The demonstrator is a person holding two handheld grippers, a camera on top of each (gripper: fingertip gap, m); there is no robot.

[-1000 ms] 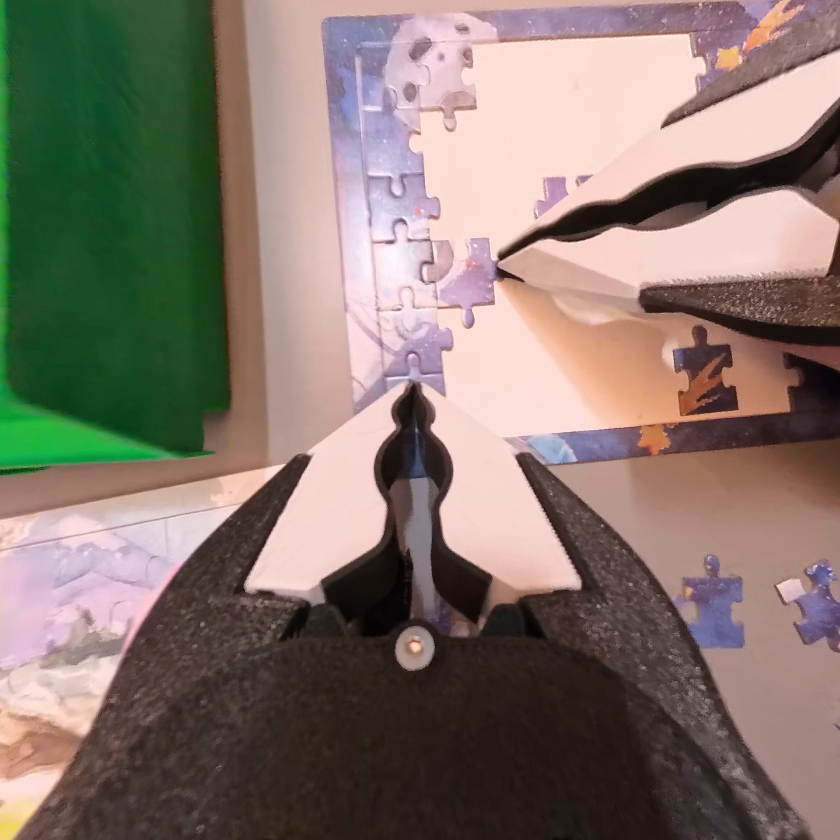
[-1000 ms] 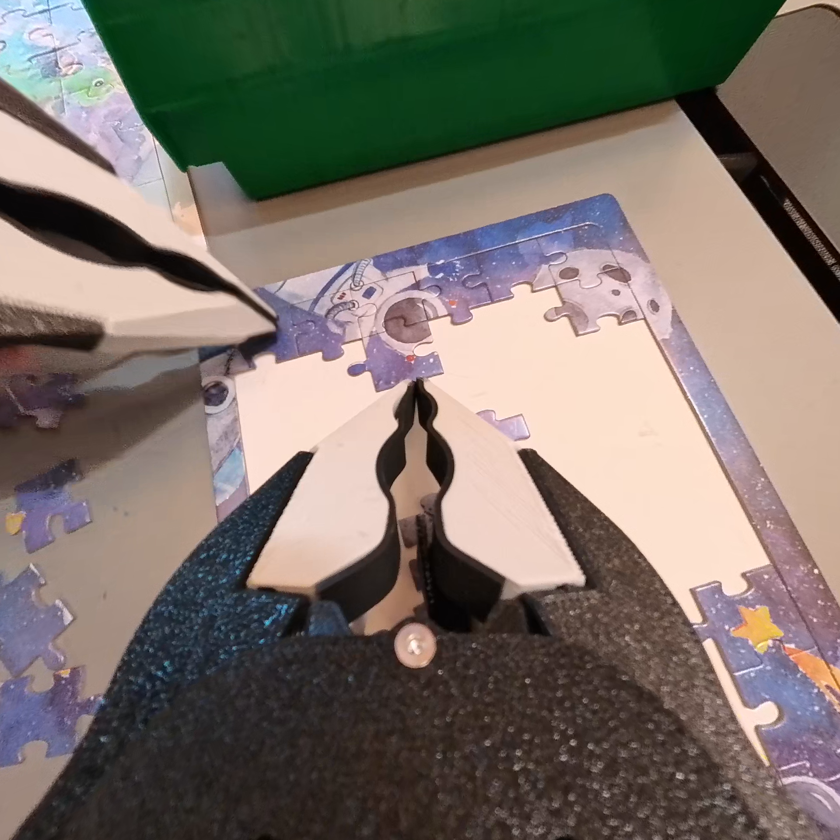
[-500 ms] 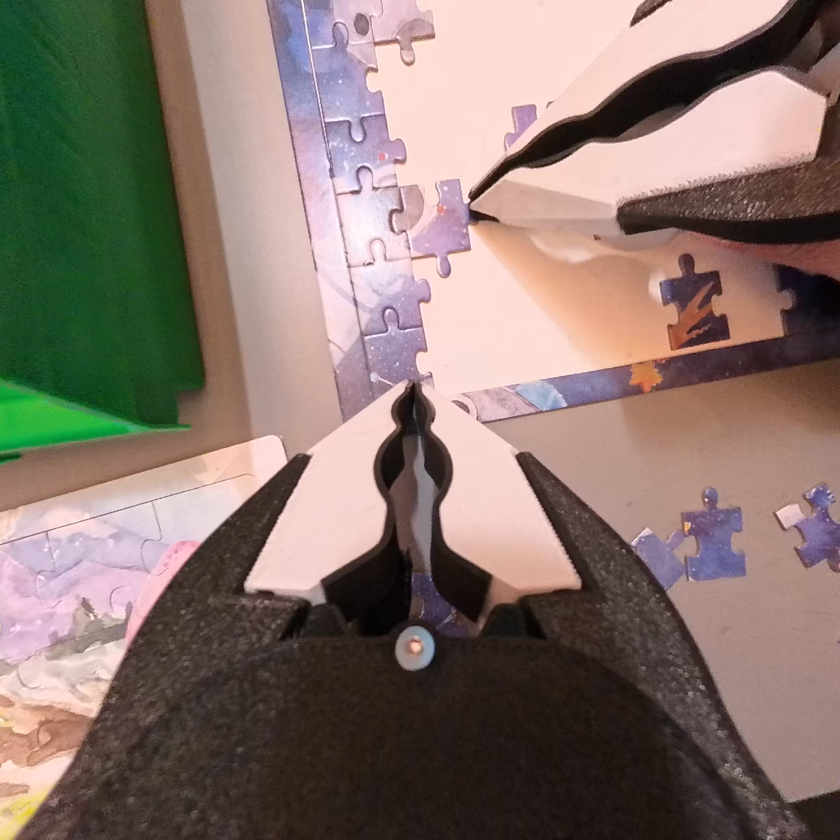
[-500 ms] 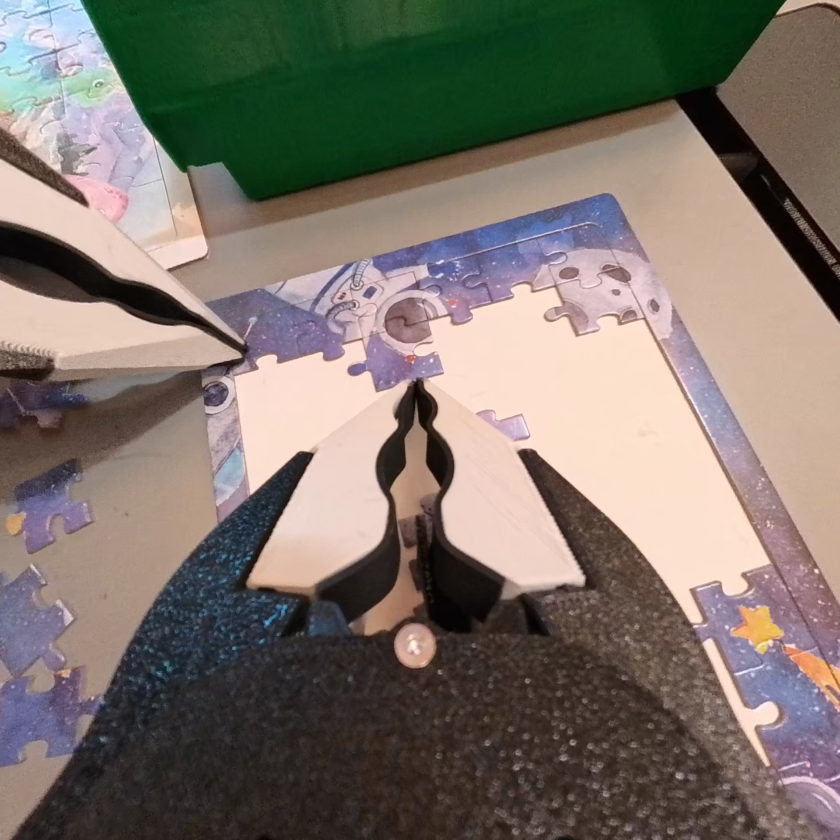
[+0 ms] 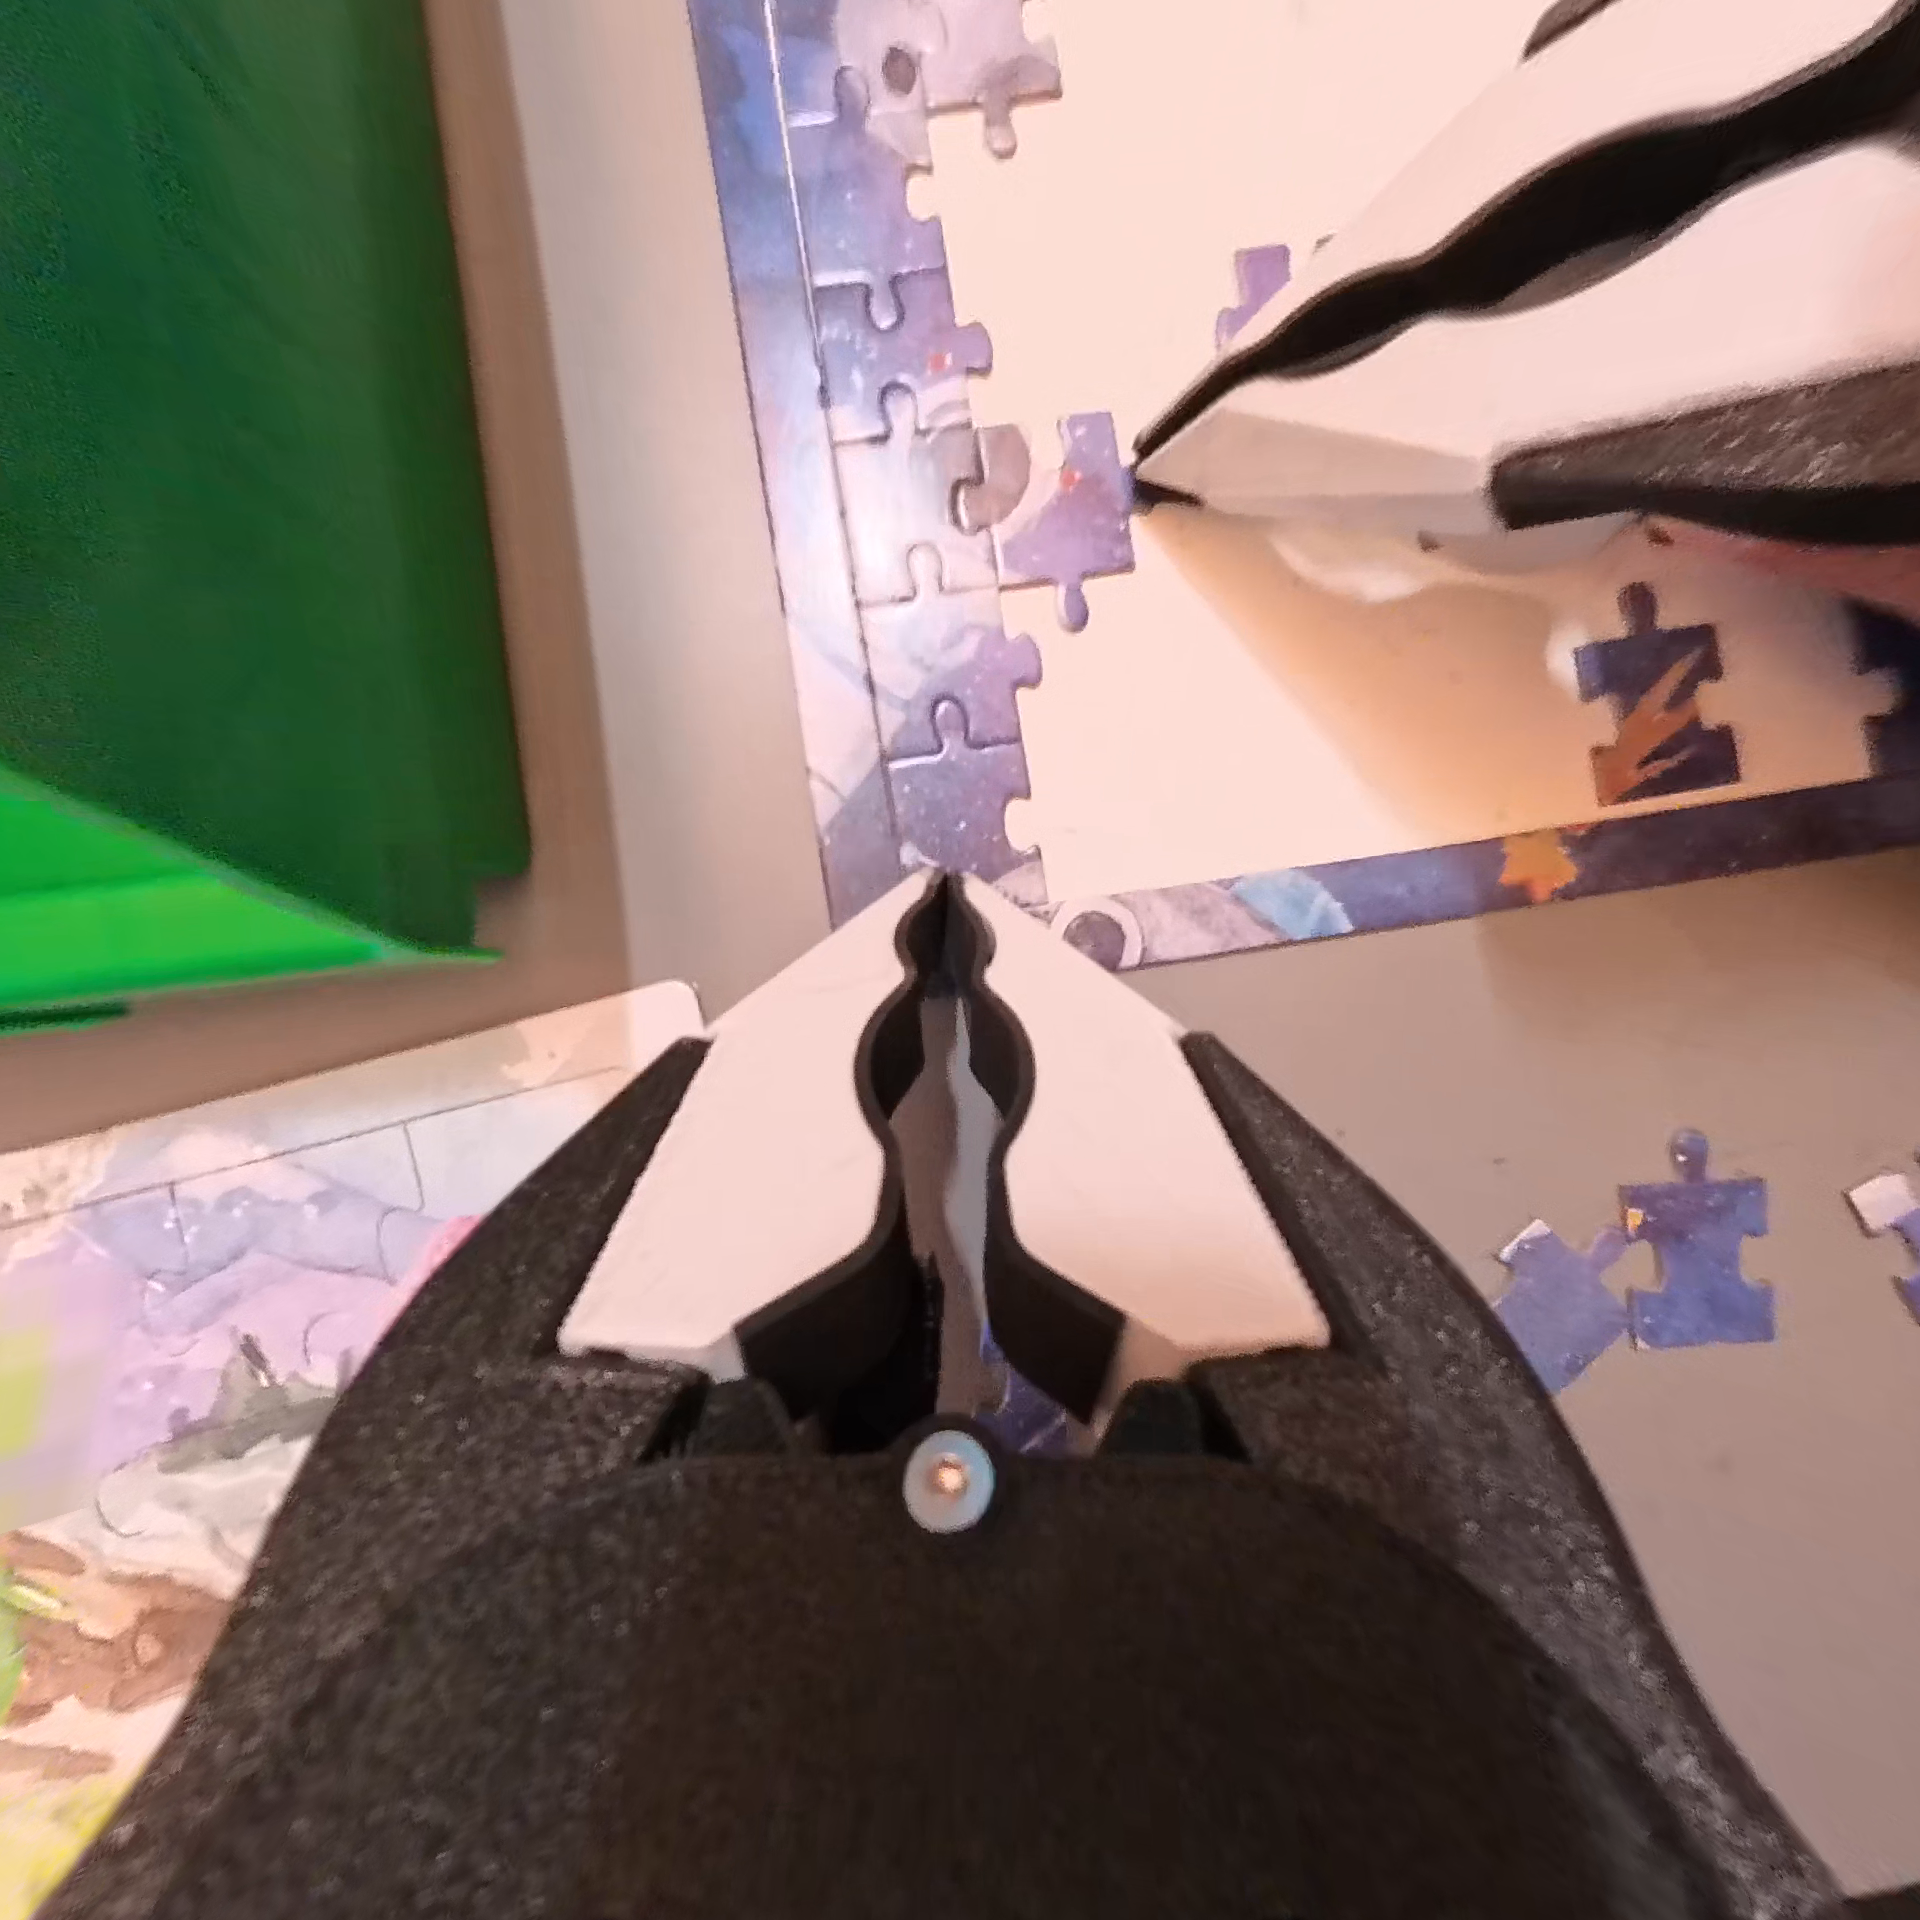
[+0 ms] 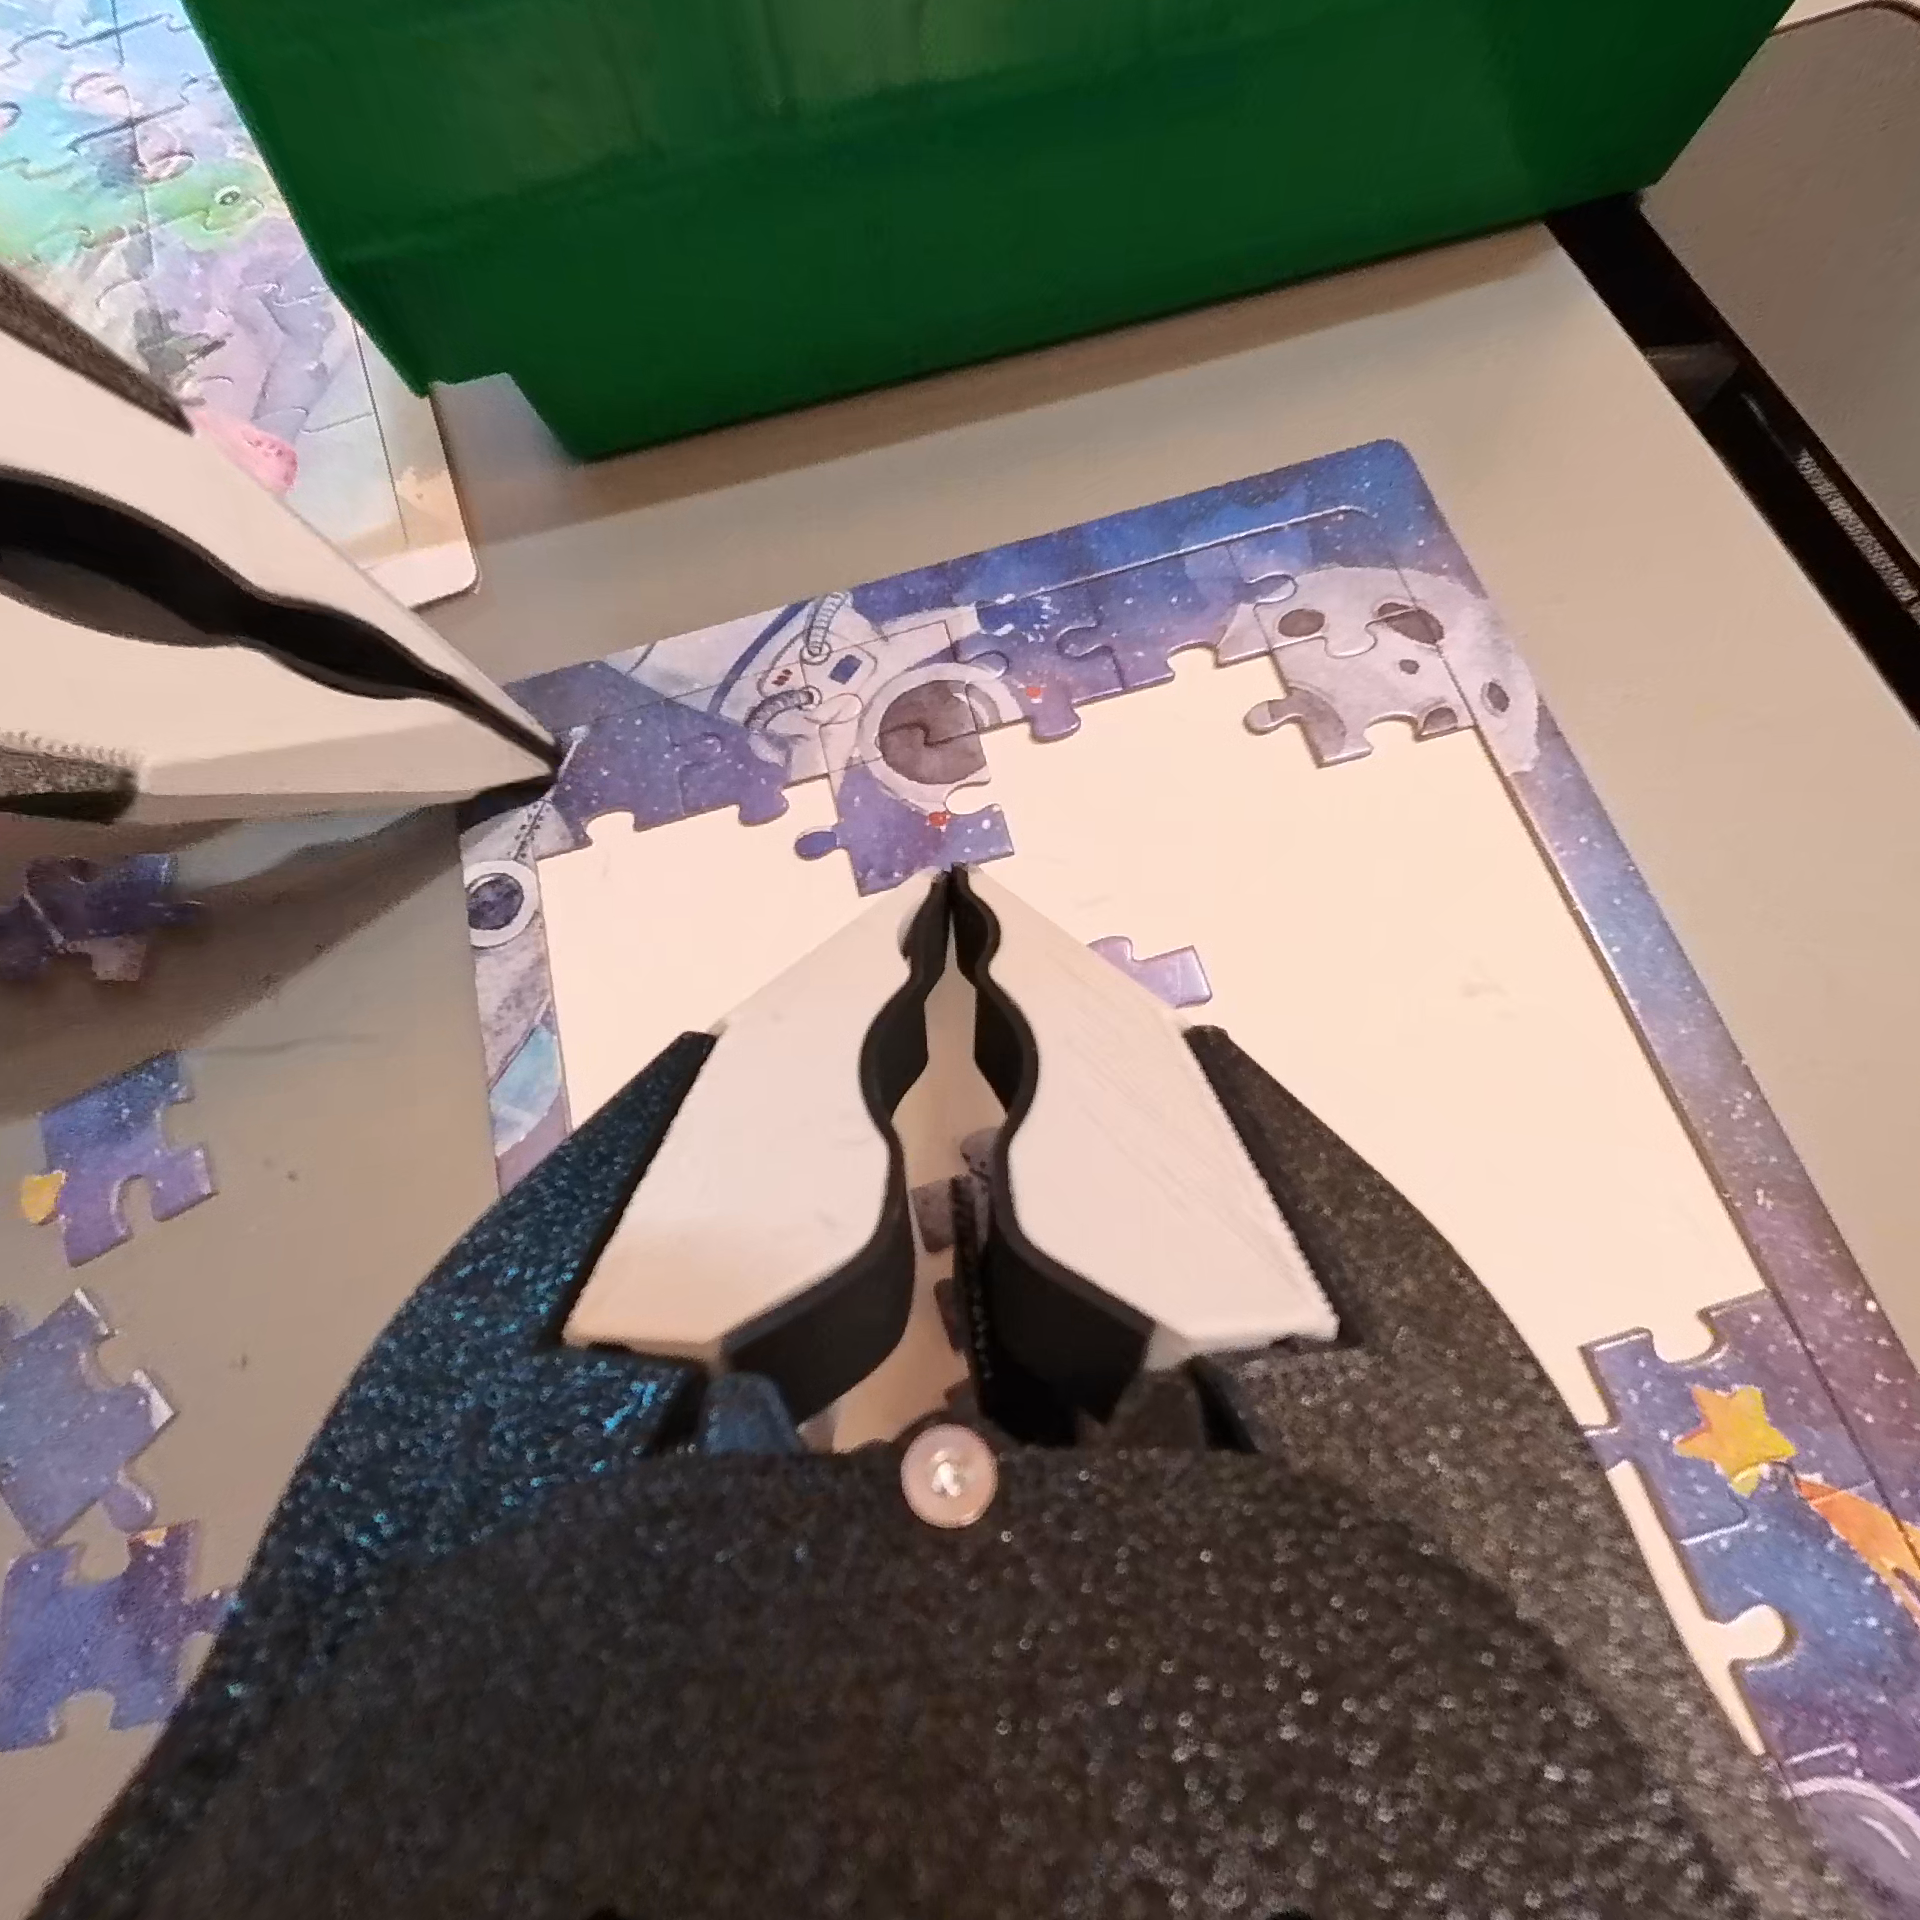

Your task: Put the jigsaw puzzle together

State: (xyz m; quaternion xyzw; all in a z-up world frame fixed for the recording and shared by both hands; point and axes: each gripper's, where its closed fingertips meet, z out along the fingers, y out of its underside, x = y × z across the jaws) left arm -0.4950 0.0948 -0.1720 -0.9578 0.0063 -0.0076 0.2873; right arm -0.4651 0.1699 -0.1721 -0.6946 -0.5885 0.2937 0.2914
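The puzzle frame (image 6: 1621,935) has a blue-purple border and a cream base, with joined pieces along its far edge and a few at its near right. My right gripper (image 6: 951,878) is shut and empty, its tip against the near edge of a purple piece (image 6: 925,831) joined under the astronaut's helmet. In the left wrist view, that piece (image 5: 1070,520) and the right gripper (image 5: 1138,488) show the same contact. My left gripper (image 5: 943,883) is shut and empty, over the frame's corner (image 5: 862,831). It also shows in the right wrist view (image 6: 545,758).
A green bin (image 6: 935,208) stands just beyond the frame. A pastel finished puzzle (image 5: 208,1299) lies beside it. Loose blue pieces (image 5: 1694,1262) lie on the grey table (image 6: 312,1039). Two loose pieces (image 5: 1652,717) (image 6: 1153,966) rest inside the frame. A dark gap (image 6: 1766,416) marks the table's right edge. There is about 9 centimeters between the tips of the two grippers. My right tips are about 25 centimeters from the pastel finished puzzle (image 5: 208,1299), my left tips only 15 centimeters. Look for it in the right wrist view (image 6: 256,315) too.
My left gripper has drawn back from the column of joined pieces to the frame's corner. My right gripper has kept its tip against the purple piece.
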